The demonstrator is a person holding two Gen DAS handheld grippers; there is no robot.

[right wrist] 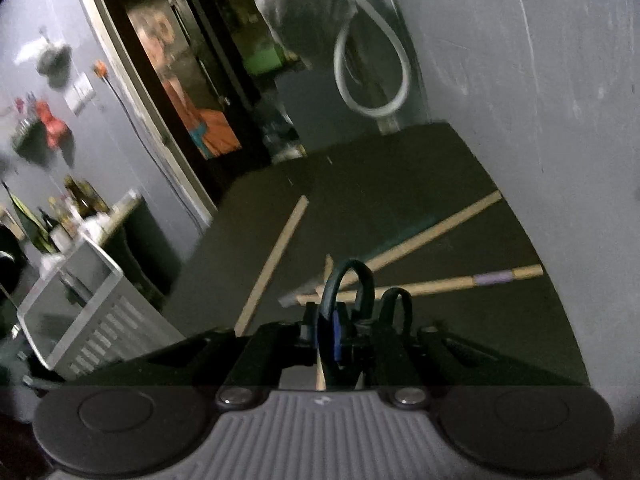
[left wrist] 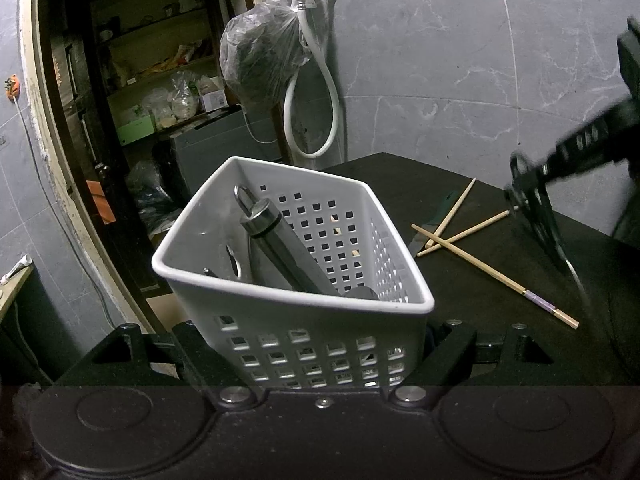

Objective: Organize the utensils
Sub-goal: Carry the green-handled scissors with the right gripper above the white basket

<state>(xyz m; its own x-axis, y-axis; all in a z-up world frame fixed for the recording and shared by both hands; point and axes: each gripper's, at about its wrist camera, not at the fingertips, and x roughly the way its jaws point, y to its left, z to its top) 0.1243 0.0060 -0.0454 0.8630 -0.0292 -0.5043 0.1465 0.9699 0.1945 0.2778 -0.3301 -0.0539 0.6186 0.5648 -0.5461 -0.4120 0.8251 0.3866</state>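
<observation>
While the left gripper (left wrist: 320,354) clamps the white perforated basket (left wrist: 296,312) at centre frame, chopsticks (left wrist: 492,270) lie crossed at right. The right gripper (right wrist: 352,320) pinches black scissors (right wrist: 348,292) by the handle loops.

The left gripper (left wrist: 320,344) is clamped on something wide, pointing slightly downward. The right gripper (right wrist: 348,332) is pinched nearly closed.

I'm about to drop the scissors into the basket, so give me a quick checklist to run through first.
1. Right gripper shut on scissors: ok.
2. Left gripper gripping basket: ok, a finger on each side.
3. Basket opening clear: ok, nothing covers it.
4. Room inside: ok, a metal handle leans across, with space beside it.
5. Scissors over basket: not ok, they hang off to its right, over the table.
6. Chopsticks out of the way: ok, loose on the table, right of the basket.
</observation>
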